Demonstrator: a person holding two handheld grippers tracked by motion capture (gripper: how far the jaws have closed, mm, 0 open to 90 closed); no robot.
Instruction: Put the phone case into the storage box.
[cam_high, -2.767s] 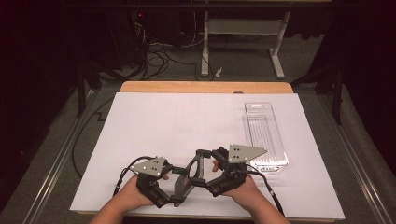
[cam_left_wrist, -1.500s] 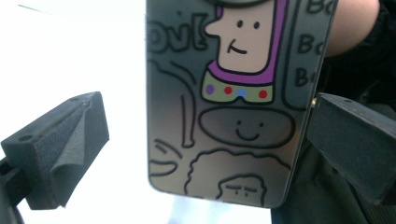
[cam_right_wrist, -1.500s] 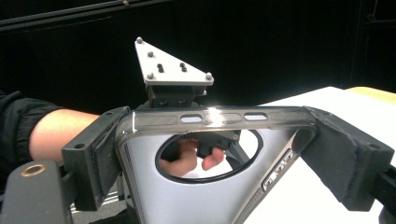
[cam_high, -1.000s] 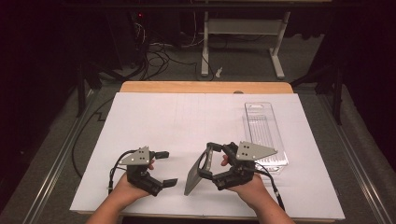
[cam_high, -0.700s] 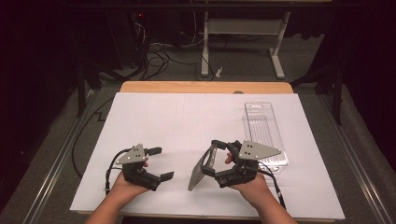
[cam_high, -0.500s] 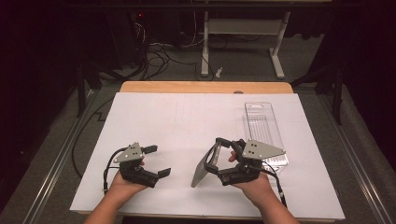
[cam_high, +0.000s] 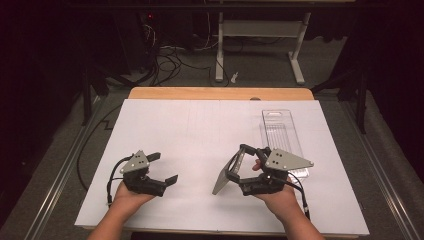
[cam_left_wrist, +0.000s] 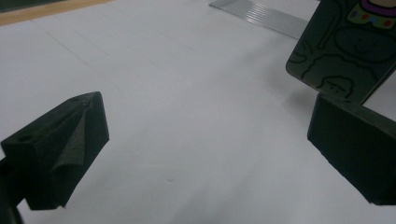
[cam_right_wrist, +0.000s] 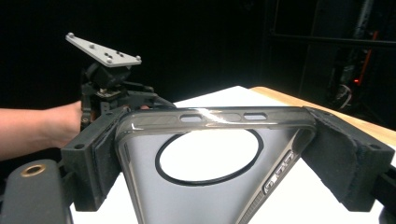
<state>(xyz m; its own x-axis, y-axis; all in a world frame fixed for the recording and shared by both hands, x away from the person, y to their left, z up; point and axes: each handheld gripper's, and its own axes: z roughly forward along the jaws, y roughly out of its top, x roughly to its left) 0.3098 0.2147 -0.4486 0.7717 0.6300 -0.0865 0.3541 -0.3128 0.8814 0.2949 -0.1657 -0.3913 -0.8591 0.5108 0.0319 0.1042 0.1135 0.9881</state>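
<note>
A translucent grey phone case (cam_high: 223, 180) with a round ring on its back stands tilted, its lower edge near the white table cover. My right gripper (cam_high: 238, 163) is shut on it across its width. The right gripper view has the case (cam_right_wrist: 210, 182) clamped between both pads (cam_right_wrist: 343, 154). My left gripper (cam_high: 164, 167) is open and holds nothing, well to the left of the case. In the left gripper view its jaws (cam_left_wrist: 205, 149) stand wide apart, and the case's printed cartoon face (cam_left_wrist: 345, 46) is at the upper right.
A clear plastic tray (cam_high: 282, 135) lies at the right of the white sheet (cam_high: 200, 130), just behind my right hand. A wooden table edge (cam_high: 220, 93) runs along the back. Beyond it are cables and a stand on a dark floor.
Both grippers were together at the case 2.8 s ago. The left gripper has let go, opened and drawn away to the left. The right gripper keeps the case and has shifted slightly right.
</note>
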